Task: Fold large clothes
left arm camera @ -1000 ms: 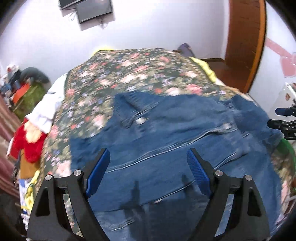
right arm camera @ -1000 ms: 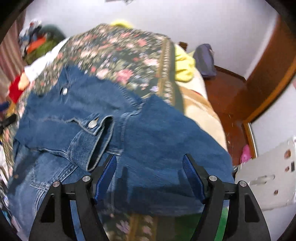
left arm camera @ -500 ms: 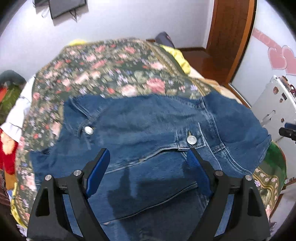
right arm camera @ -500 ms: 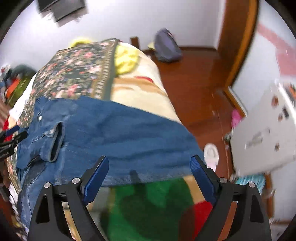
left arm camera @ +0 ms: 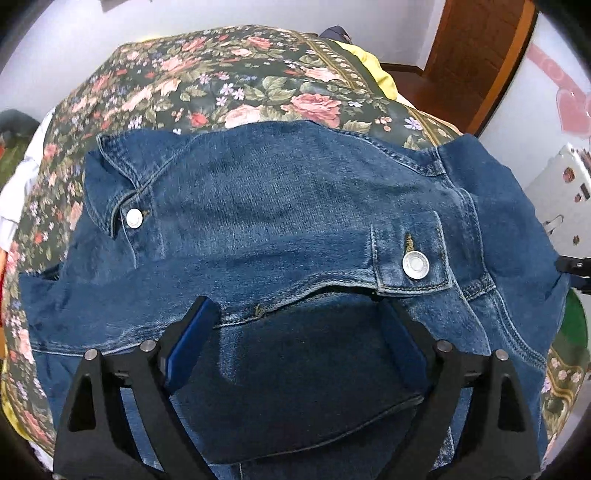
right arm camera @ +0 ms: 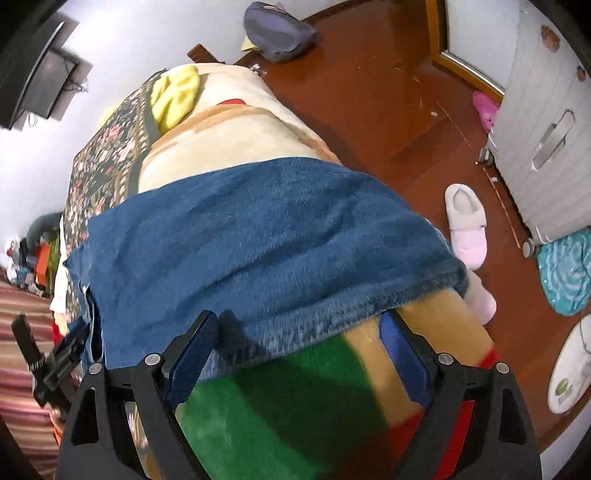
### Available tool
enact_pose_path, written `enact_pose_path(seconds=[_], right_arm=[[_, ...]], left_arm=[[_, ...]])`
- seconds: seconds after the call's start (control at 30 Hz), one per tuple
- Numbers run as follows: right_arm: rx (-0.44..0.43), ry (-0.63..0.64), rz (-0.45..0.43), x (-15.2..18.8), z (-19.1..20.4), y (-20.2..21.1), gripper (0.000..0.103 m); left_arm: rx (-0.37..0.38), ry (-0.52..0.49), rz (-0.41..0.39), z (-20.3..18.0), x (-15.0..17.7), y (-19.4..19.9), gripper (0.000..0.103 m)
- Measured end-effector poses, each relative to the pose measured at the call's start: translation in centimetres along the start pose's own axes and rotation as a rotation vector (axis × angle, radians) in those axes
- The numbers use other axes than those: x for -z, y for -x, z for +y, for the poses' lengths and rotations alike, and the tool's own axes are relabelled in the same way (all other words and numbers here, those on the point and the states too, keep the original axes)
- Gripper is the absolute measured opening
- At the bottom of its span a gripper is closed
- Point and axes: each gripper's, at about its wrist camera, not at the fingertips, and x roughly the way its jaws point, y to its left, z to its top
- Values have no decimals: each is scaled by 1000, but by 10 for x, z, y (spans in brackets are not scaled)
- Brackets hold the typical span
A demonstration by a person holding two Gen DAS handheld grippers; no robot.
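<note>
A blue denim jacket [left arm camera: 295, 221] lies spread on the floral bed cover [left arm camera: 240, 74], with a sleeve folded across it whose buttoned cuff [left arm camera: 415, 264] rests at the right. My left gripper [left arm camera: 295, 308] hovers just above the jacket's middle. Its jaws are opening and no cloth is pinched between the pads. In the right wrist view the jacket's side [right arm camera: 258, 240] hangs over the bed's edge. My right gripper [right arm camera: 298, 320] stands open over that denim hem and the green and cream blanket [right arm camera: 277, 406]. The left gripper [right arm camera: 55, 358] shows at the far left there.
Beside the bed is a wooden floor with pale slippers [right arm camera: 465, 221], a white wheeled case [right arm camera: 546, 147], a teal mat [right arm camera: 569, 269] and a purple bag [right arm camera: 277, 29]. A yellow cloth [right arm camera: 177, 92] lies at the bed's far end. Clutter is piled at the left.
The left gripper dropped closer to the jacket, which now fills its view. The right gripper rolled and swung out to the jacket's edge at the bedside, and its jaws widened.
</note>
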Motion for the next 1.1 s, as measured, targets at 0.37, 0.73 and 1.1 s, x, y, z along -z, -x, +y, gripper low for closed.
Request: enact_pose_path(seconds=[0.37, 0.73, 1.1], right_arm=[[94, 104, -85, -19, 41, -14, 33], [-7, 233, -282, -24, 111, 66, 14], [-223, 559, -336, 21, 292, 103, 11]], left_arm=[[-28, 14, -34, 3, 2, 14, 90], [-82, 13, -200, 30, 13, 85, 90], [-105, 162, -316, 104, 44, 142, 90]])
